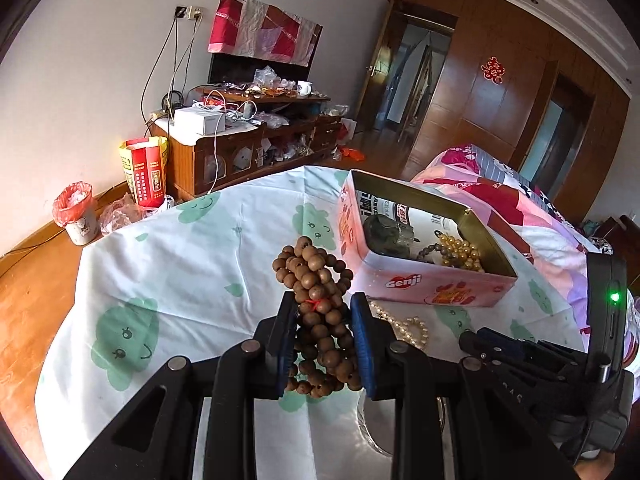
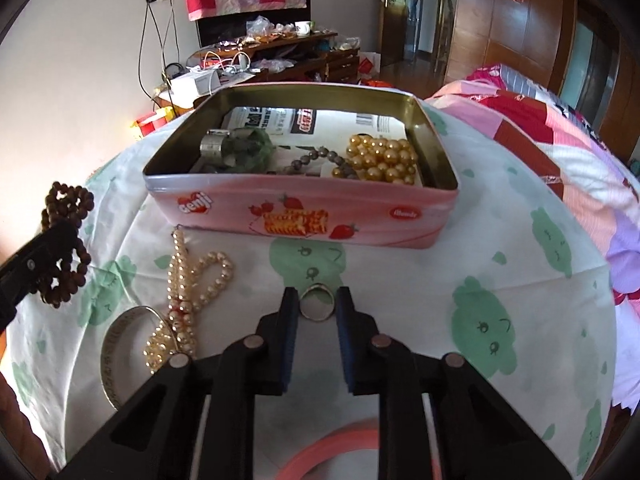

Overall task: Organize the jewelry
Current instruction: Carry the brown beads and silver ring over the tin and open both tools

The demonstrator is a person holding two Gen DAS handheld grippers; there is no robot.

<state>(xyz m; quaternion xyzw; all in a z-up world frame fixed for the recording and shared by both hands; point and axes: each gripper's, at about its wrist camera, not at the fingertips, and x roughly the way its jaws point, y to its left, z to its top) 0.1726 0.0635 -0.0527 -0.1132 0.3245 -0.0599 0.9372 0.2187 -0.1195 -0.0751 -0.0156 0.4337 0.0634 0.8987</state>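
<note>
Left gripper (image 1: pixel 324 312) tilts downward, jaws clamped on the bunched brown wooden bead strand (image 1: pixel 316 300) lifted off the bed, while the right gripper (image 2: pixel 317 304) angles down steeply, jaws pinching a small silver ring (image 2: pixel 317 303) between their tips.

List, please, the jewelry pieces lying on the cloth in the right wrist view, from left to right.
Brown wooden bead string (held in the left hand-held gripper) → silver bangle → cream pearl necklace → ring between the right hand-held gripper's fingers.
</note>
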